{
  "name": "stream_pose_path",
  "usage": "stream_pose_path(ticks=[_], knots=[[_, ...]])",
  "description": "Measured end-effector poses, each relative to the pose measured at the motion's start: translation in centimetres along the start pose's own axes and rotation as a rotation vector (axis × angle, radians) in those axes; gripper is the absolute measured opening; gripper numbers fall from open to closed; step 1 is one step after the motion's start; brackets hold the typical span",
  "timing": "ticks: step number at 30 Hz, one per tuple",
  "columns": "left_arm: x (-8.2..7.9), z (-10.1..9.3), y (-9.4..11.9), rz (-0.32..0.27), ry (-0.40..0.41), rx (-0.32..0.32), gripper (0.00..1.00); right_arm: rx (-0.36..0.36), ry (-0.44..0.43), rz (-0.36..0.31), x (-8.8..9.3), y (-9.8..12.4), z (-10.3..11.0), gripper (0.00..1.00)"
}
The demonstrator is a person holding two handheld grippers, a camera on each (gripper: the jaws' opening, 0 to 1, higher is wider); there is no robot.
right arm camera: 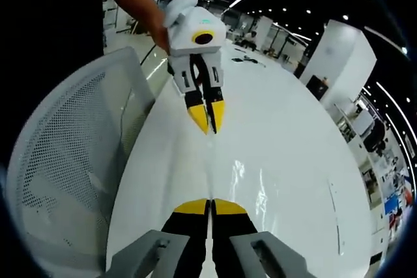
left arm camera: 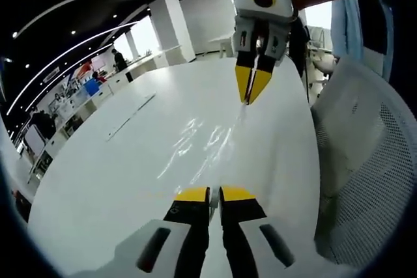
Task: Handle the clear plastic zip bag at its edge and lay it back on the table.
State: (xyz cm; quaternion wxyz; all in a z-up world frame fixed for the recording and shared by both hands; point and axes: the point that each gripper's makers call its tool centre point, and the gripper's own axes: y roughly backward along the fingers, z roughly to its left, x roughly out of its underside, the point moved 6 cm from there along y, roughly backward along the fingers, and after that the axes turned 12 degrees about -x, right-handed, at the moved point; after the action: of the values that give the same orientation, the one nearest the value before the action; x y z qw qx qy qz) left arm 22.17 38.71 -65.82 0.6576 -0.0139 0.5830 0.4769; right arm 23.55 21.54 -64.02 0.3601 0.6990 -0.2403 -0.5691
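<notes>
A clear plastic zip bag [left arm camera: 207,140] stretches between my two grippers just above the white table [left arm camera: 111,180], showing mostly as glints and creases. In the left gripper view my left gripper [left arm camera: 215,194] is at the bottom, its yellow-tipped jaws shut on the bag's near edge. My right gripper [left arm camera: 251,90] comes in from the top, shut on the far edge, a person's hand holding it. In the right gripper view my right gripper [right arm camera: 210,205] pinches the bag [right arm camera: 244,180] at the bottom, and my left gripper [right arm camera: 207,116] faces it, shut on the opposite edge.
A white mesh chair [left arm camera: 365,161] stands right against the table's edge; it is the chair [right arm camera: 65,161] at the left of the right gripper view. A thin dark slot [left arm camera: 130,115] runs across the tabletop. Desks, pillars and people fill the office behind.
</notes>
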Motion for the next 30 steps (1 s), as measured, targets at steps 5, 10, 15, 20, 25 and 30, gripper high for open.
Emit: stream_pose_path(ticks=[5,10,15,20,25,30], knots=[[-0.2,-0.2,0.1,-0.002,0.011,0.009,0.02,-0.008,-0.009,0.006,0.3,-0.1,-0.1,0.0],[-0.2,-0.3,0.0,-0.002,0.022,0.019,0.02,-0.003,-0.033,0.008,0.7,-0.2,-0.2,0.0],[-0.1,-0.5,0.0,0.008,0.022,0.026,0.01,0.002,-0.077,-0.006,1.0,-0.4,-0.2,0.0],[-0.1,-0.7,0.0,0.017,0.027,0.036,0.01,-0.001,-0.193,-0.053,0.8,-0.7,-0.1,0.08],[-0.2,-0.8,0.0,0.018,0.025,0.041,0.01,-0.002,-0.2,-0.07,0.2,-1.1,-0.2,0.12],[-0.4,-0.9,-0.2,0.016,0.024,0.047,0.01,-0.006,-0.183,-0.092,-1.2,-1.7,-0.4,0.12]])
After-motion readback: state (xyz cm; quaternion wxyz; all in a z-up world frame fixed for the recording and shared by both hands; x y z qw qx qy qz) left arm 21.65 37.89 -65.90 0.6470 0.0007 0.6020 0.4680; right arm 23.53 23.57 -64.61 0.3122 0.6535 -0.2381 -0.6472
